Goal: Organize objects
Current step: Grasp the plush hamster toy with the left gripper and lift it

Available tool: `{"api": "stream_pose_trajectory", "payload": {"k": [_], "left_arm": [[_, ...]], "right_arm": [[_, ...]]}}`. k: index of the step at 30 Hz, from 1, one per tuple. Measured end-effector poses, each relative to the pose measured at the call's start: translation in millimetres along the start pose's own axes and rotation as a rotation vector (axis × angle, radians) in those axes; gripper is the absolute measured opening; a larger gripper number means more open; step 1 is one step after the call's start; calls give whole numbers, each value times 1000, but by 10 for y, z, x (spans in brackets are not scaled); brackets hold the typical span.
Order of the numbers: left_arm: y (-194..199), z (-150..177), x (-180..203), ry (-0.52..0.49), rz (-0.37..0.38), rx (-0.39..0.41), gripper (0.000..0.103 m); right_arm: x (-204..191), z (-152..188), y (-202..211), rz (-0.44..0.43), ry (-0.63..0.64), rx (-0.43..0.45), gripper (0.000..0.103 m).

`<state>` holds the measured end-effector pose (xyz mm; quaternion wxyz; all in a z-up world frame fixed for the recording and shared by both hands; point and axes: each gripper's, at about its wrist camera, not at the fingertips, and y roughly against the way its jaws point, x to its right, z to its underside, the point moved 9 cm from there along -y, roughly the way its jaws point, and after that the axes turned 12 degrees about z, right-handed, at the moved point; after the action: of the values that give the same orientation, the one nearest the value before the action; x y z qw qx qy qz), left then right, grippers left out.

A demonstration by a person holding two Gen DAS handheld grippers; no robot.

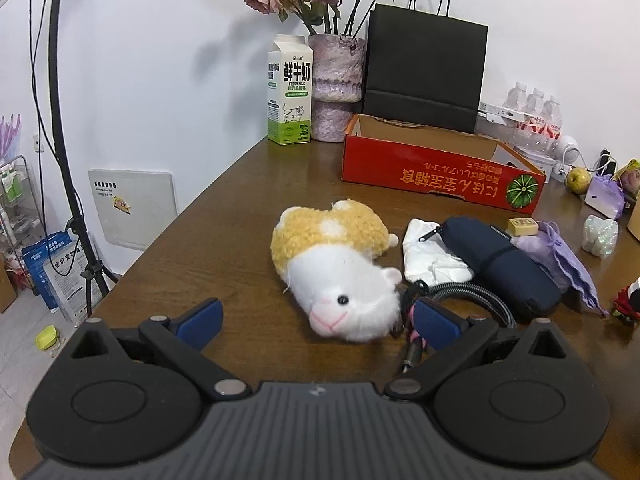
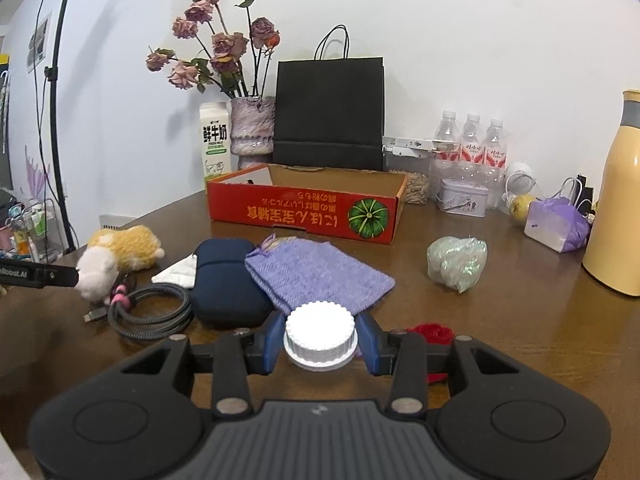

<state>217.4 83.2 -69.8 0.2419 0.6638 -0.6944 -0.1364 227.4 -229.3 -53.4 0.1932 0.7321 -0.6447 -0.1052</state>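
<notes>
So far the red box at your twelve o'clock looks empty. Your right gripper is clenched on a white cap; your left gripper gapes around the plush hamster. Pouch, case and cable remain.

Domestic room, lived-in, which I record as a home corner partly set up for filming. Evidence on my brown wooden table: vase of dried roses, fresh-milk carton, black paper shopping bag, shrink-wrapped water bottles, yellow thermos, plush hamster. Beside it I note a light stand against the white wall, pet-food bags on the tiled floor, and a wire rack of toiletries.
</notes>
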Motion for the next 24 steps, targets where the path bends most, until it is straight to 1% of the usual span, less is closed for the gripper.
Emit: {"api": "stream_pose_trajectory", "payload": {"k": [4,7,11,13,16,18,19,20,21,22,24], "left_arm": [[-149,-81,10,10,-15,3,103],[-301,-132,28,19,-43,1,103],[-477,-159,-15,36,-106,-8,103],[-537,-151,-70,60,-132,-14,103],[-583,-131,-141,90,-137,-30,103],[-590,-127,-182,109,-135,-31,101],[-588,-126,-192,117,-125,-31,94],[-599,-125,-204,129,-110,-34,83],[-614,-118,-216,142,-90,-40,76],[-634,-104,-230,154,-73,-52,62],[-639,-101,-251,158,-68,-52,61]], "right_arm": [[-15,-88,-67,7,3,14,39],[-40,-135,-113,4,5,20,39],[-82,-162,-152,-3,8,21,39],[-96,-162,-163,-6,10,21,39],[-105,-151,-172,-8,10,17,39],[-102,-151,-178,-7,8,17,39],[-101,-152,-180,-8,7,17,39],[-101,-153,-180,-9,8,17,39],[-104,-154,-179,-10,8,18,39],[-108,-152,-175,-11,8,19,39],[-114,-155,-169,-14,7,21,39]]}}
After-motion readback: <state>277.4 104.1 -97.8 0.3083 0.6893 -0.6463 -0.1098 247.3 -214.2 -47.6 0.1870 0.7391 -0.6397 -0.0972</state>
